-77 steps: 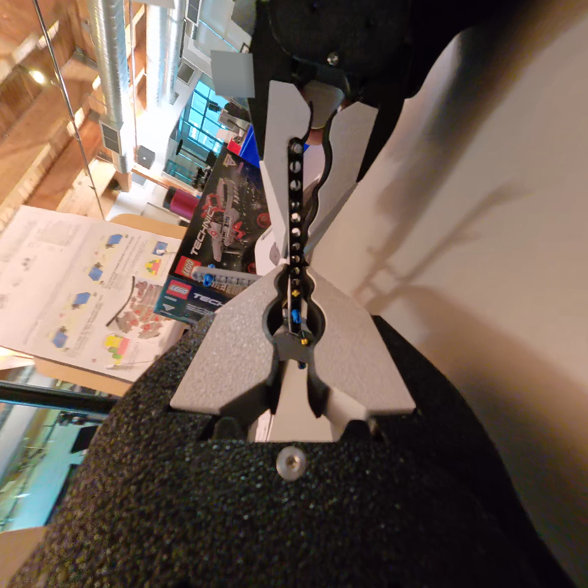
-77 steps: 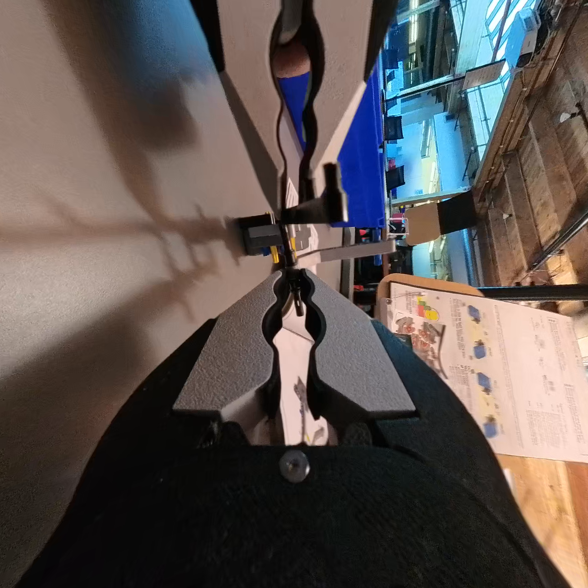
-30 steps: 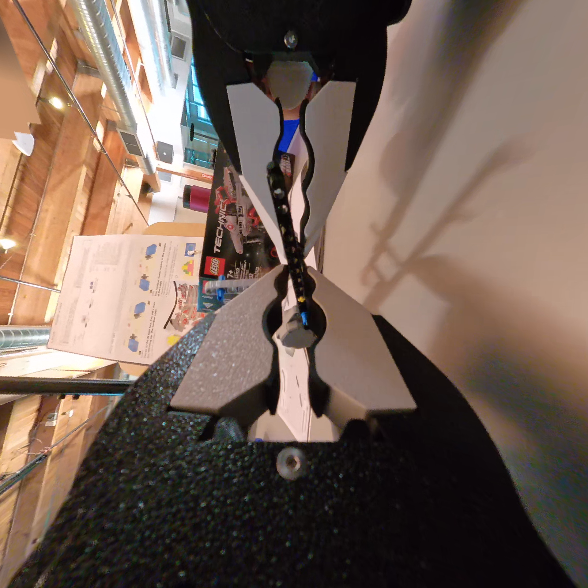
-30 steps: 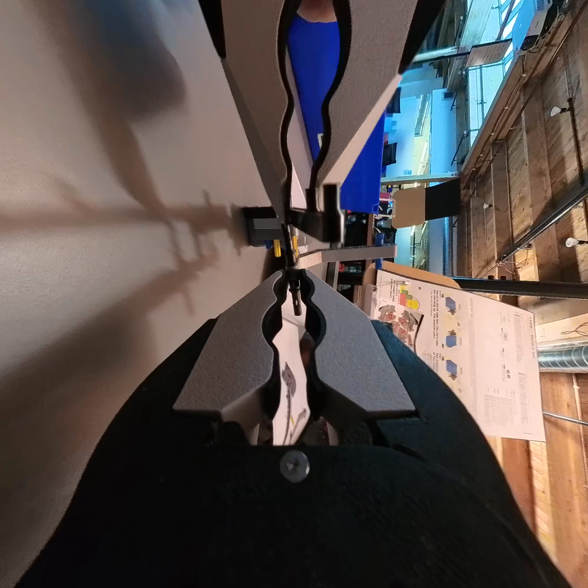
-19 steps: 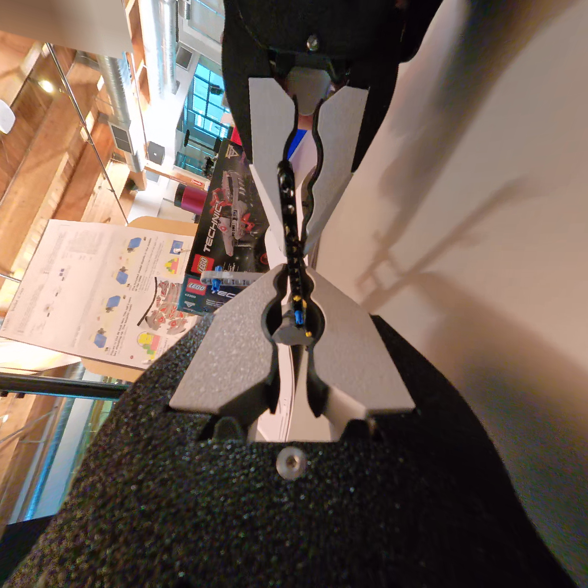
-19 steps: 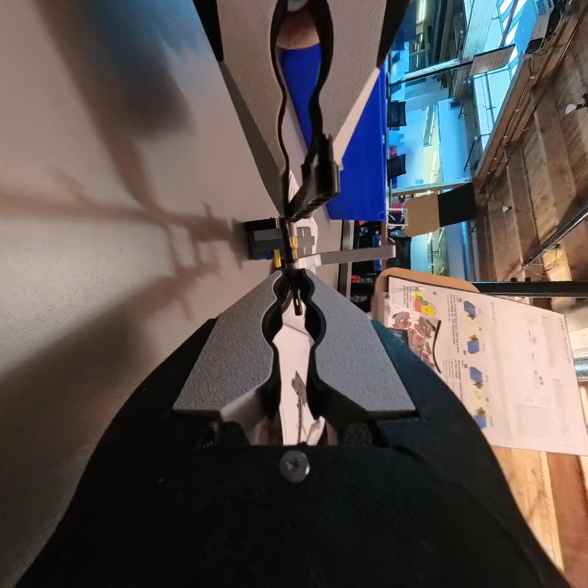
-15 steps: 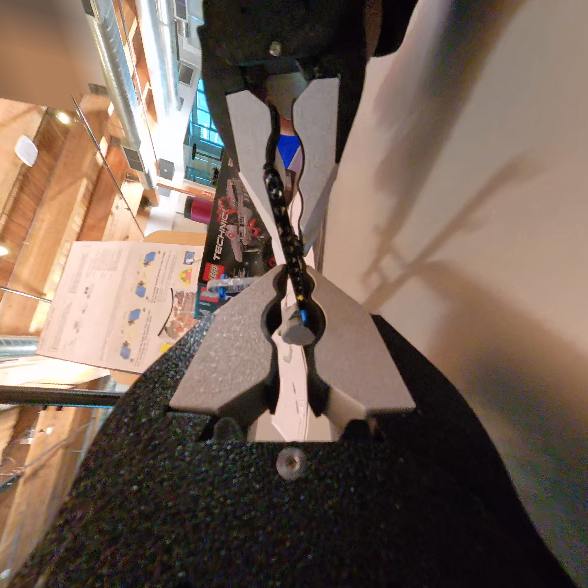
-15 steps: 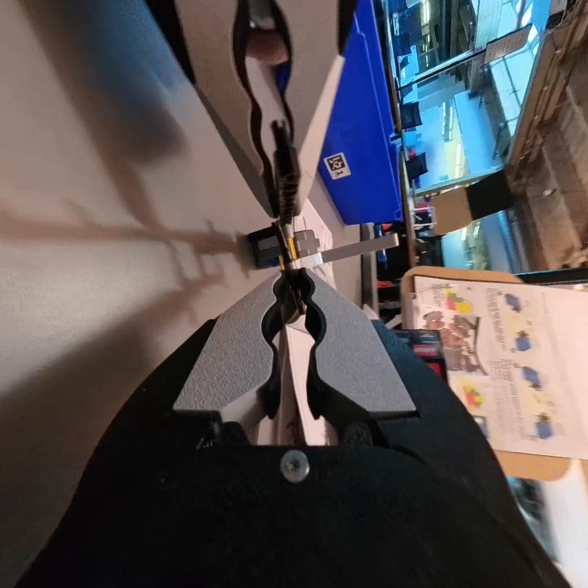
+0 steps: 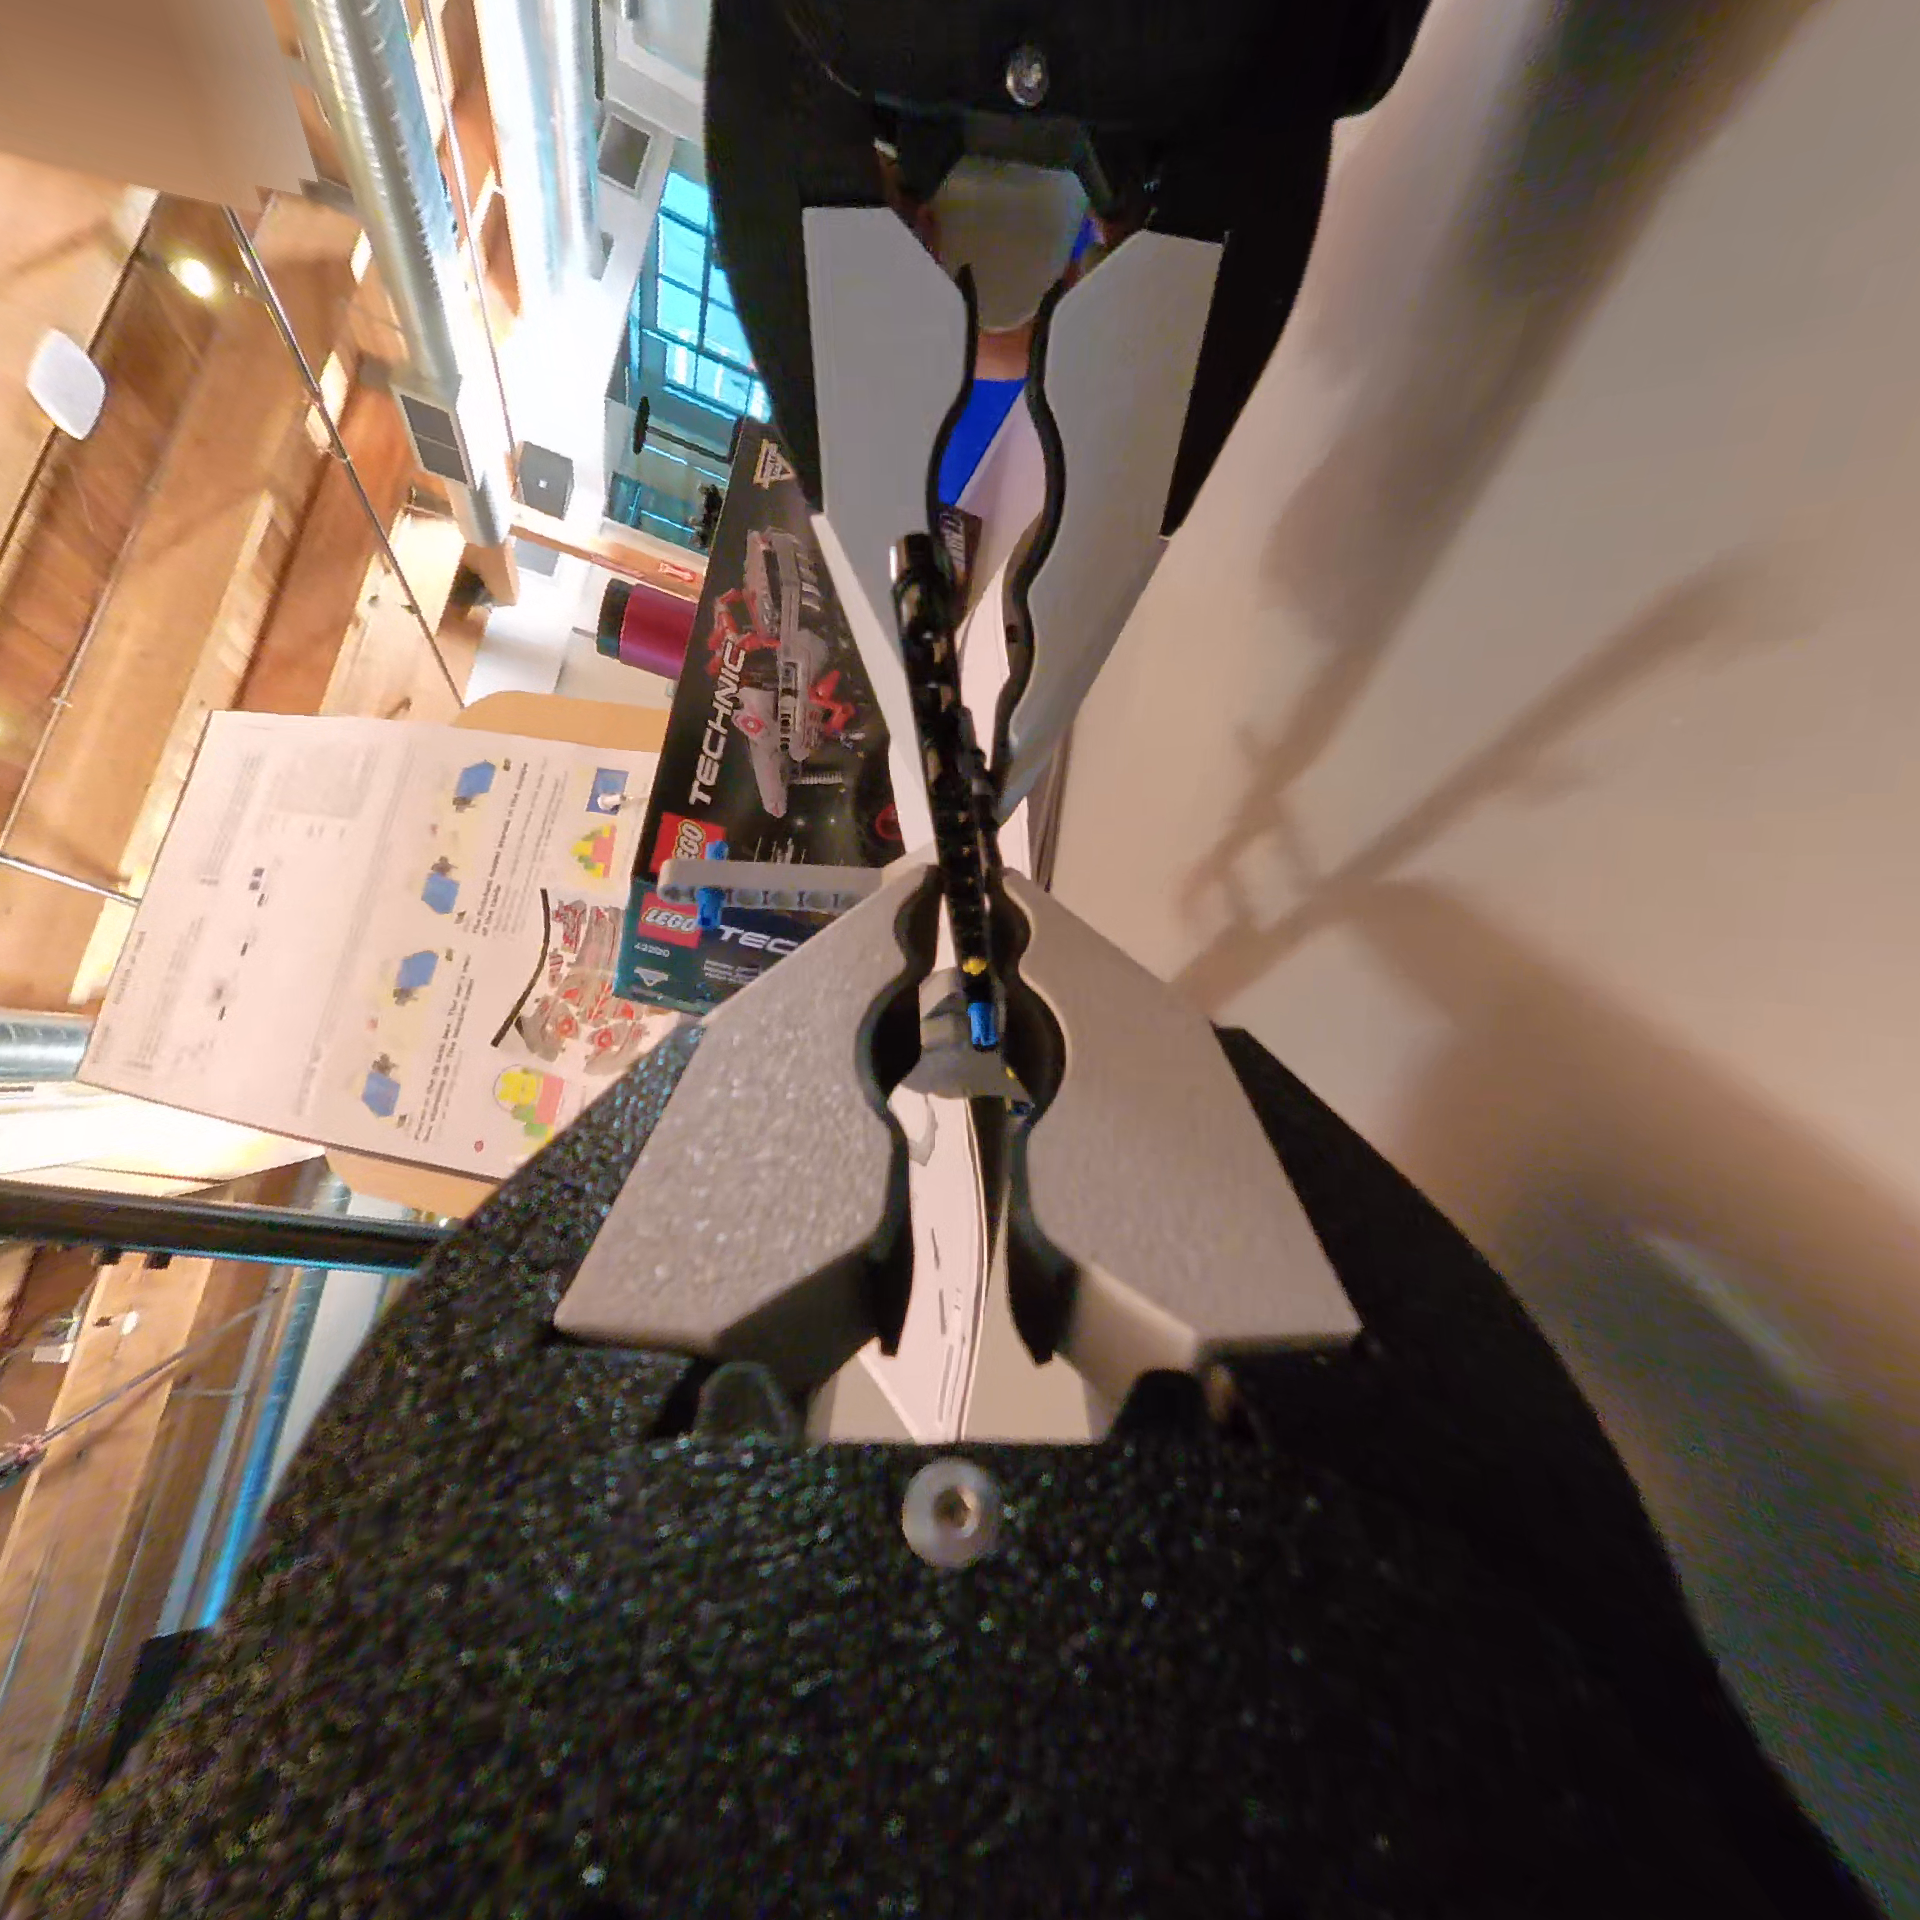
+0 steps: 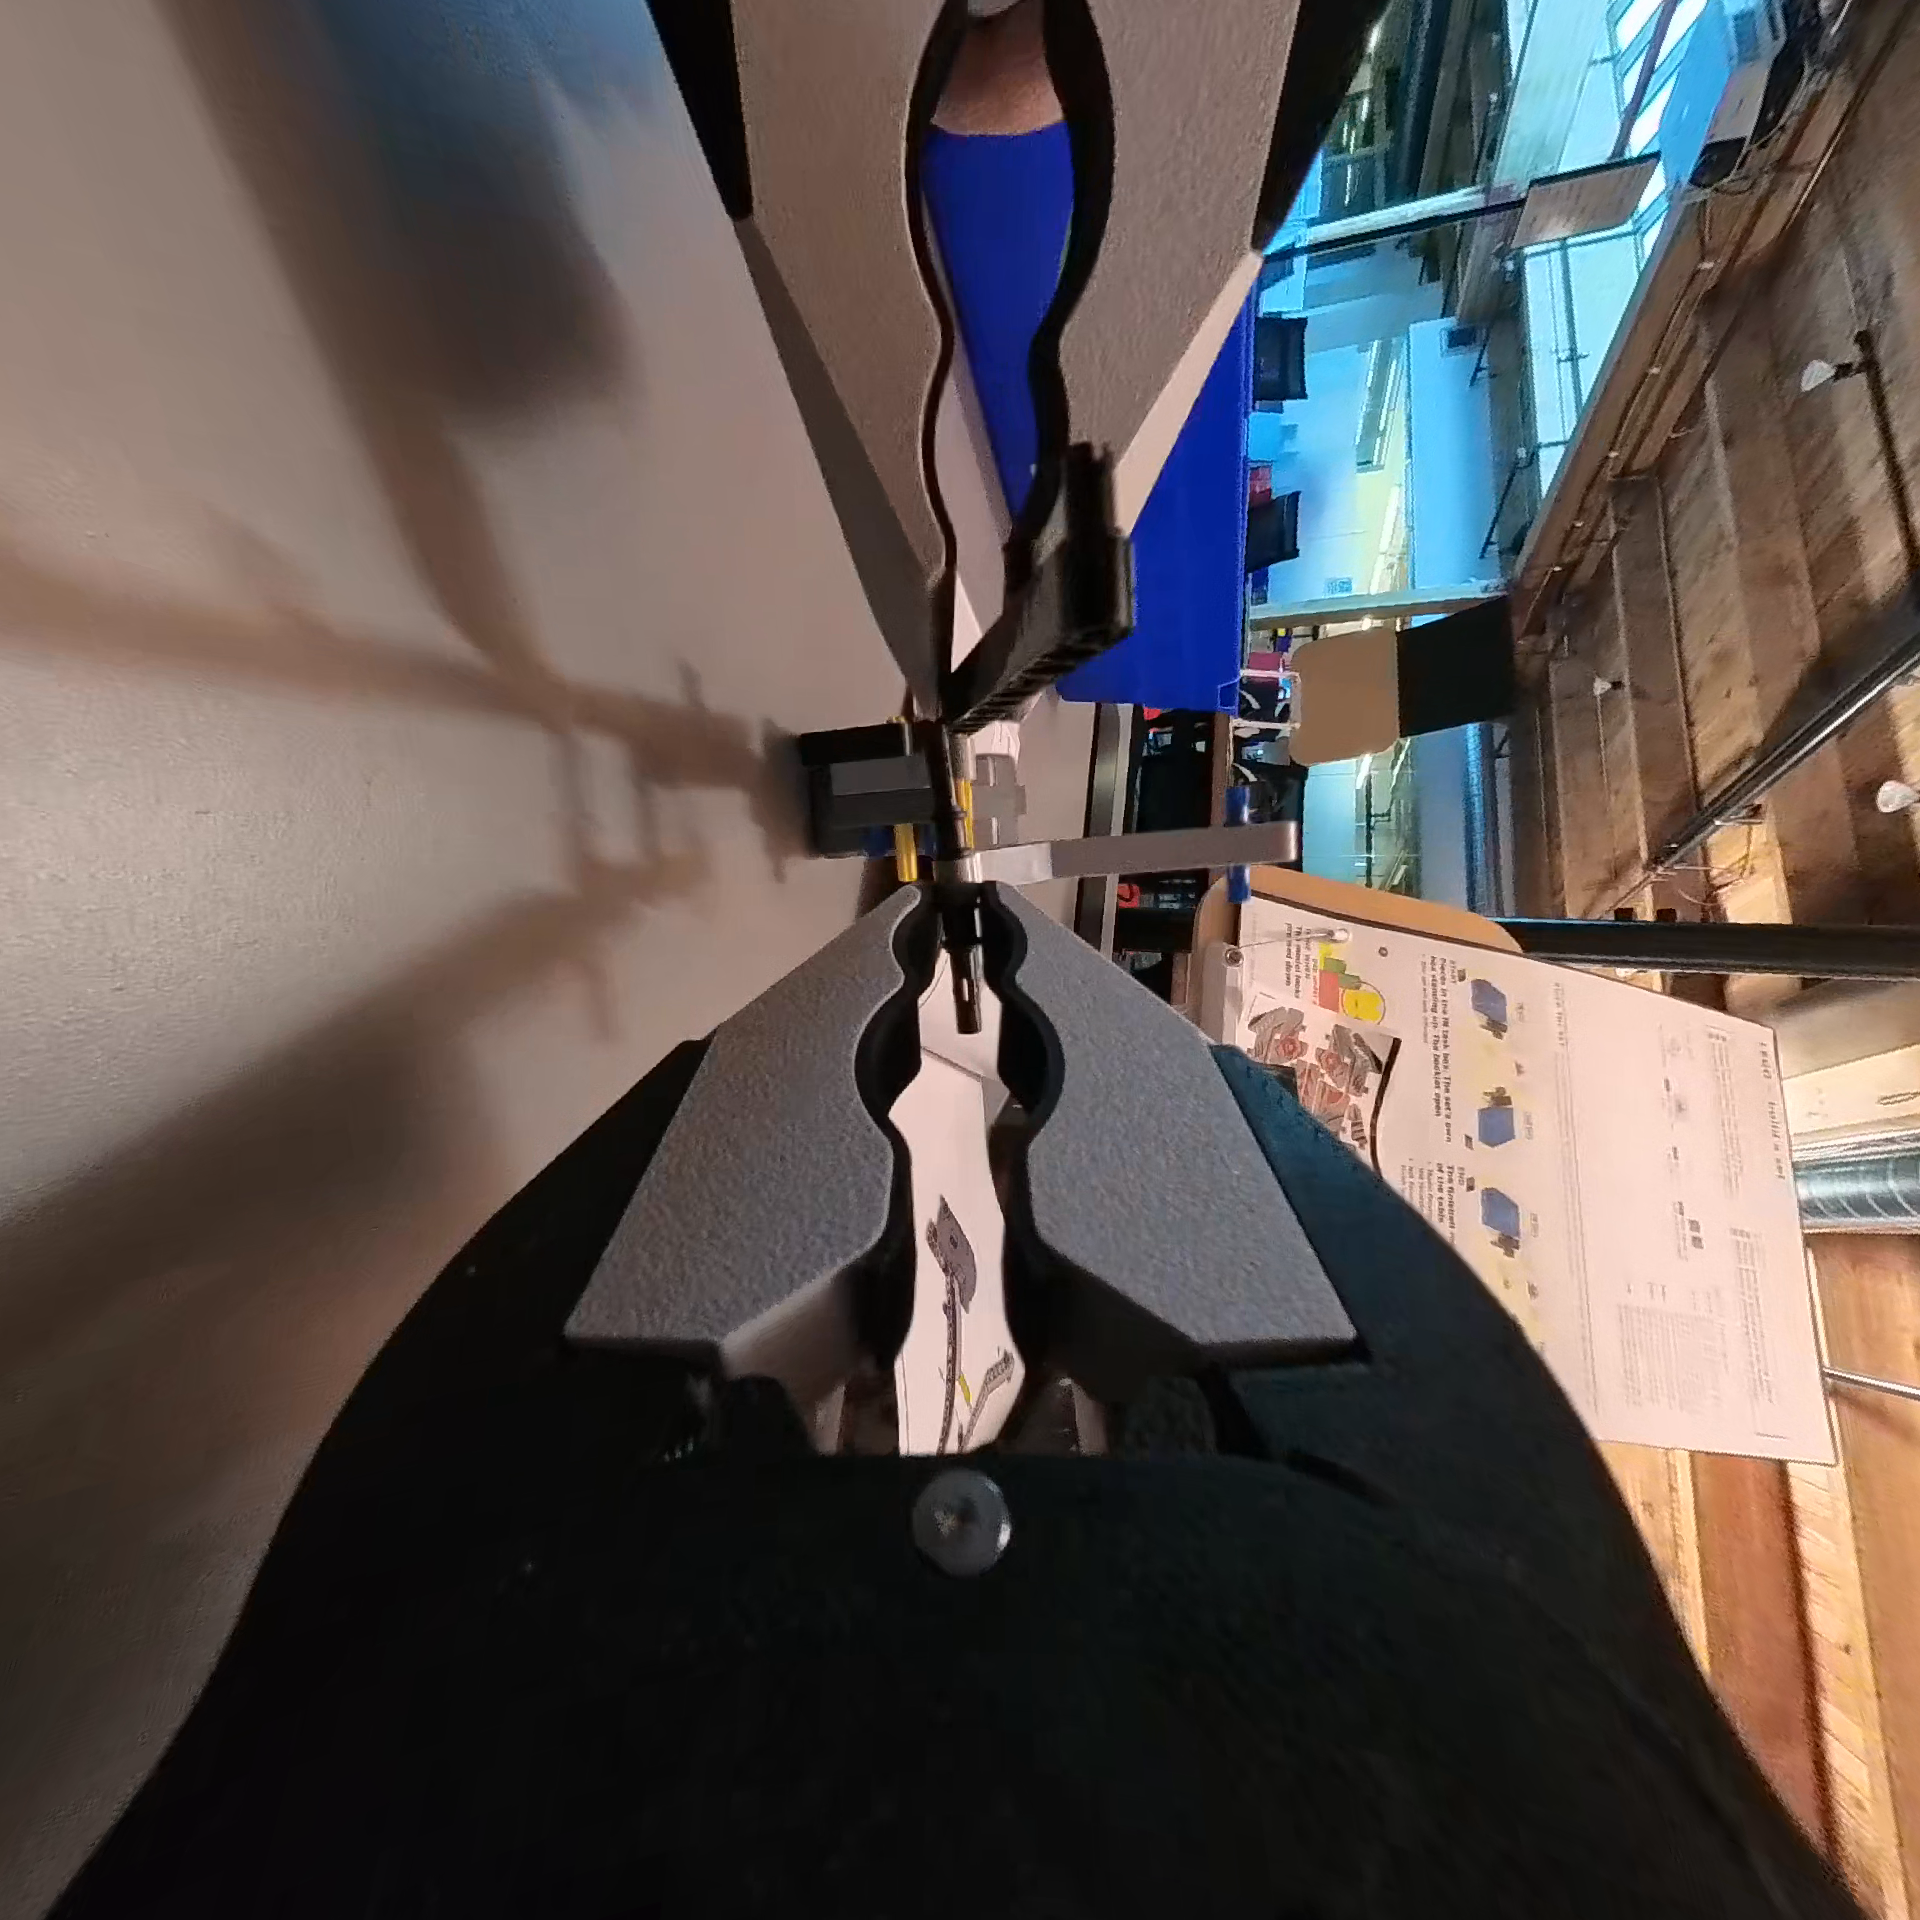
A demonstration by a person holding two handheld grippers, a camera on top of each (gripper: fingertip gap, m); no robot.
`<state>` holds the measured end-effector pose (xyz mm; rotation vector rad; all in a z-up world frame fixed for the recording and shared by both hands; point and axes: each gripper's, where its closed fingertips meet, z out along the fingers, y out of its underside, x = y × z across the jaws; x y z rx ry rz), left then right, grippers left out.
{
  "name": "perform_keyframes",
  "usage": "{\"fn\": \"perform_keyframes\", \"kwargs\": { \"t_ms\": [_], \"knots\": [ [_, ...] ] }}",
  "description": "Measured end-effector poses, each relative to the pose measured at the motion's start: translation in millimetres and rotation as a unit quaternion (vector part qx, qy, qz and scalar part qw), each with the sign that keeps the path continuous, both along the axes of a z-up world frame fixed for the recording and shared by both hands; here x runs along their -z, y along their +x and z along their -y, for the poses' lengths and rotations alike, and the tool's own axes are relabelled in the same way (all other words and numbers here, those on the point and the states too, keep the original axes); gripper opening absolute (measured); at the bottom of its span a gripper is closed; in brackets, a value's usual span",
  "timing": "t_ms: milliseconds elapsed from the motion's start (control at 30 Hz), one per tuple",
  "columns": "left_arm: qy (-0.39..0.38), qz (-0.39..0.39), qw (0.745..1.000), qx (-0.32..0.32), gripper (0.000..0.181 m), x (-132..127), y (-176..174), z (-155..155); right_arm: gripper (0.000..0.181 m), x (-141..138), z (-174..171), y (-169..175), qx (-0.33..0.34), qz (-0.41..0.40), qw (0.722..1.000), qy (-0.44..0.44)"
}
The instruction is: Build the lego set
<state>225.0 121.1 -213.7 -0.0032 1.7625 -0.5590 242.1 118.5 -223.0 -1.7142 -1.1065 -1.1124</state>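
Two tools meet nose to nose above the table [image 9: 1558, 520], both closed on one lego assembly. The left tool [image 9: 961, 914] grips the near end of a long black beam [image 9: 940, 727], whose long axis runs straight ahead towards the right tool [image 10: 961, 920], which pinches a thin black pin [image 10: 964, 977] at the assembly's hub. One grey beam [image 10: 1174, 857] juts sideways. Beyond lie one set box [image 9: 769, 727] and one instruction sheet [image 9: 343, 935].

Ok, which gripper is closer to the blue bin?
Left. The left gripper sits just before the bin; the right gripper faces it from farther back.
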Motion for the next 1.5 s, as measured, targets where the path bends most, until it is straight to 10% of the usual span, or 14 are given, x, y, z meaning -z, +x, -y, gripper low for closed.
{"fn": "perform_keyframes", "kwargs": {
  "t_ms": [400, 567, 833, 1300, 1500],
  "knots": [
    [-0.016, -0.007, 1.0, 0.002, 0.005, 4, 4, 3, 0.026, 5, -2, 13, 0.014, -0.006, 1.0, 0.004],
    [-0.059, -0.02, 0.998, 0.021, 0.004, -1, 2, 5, 0.007, -1, -4, 12, 0.005, 0.065, 0.998, 0.018],
    [0.042, 0.011, 0.999, 0.02, 0.005, 4, -1, 9, 0.004, 10, 0, 10, 0.016, -0.058, 0.998, -0.035],
    [0.113, 0.017, 0.993, -0.031, 0.01, 19, 20, -1, 0.005, 10, 0, 7, -0.003, -0.045, 0.999, -0.029],
    [0.069, -0.017, 0.997, -0.011, 0.005, 23, 23, 0, 0.03, 6, -2, 6, -0.047, 0.057, 0.997, 0.012]
  ]
}}
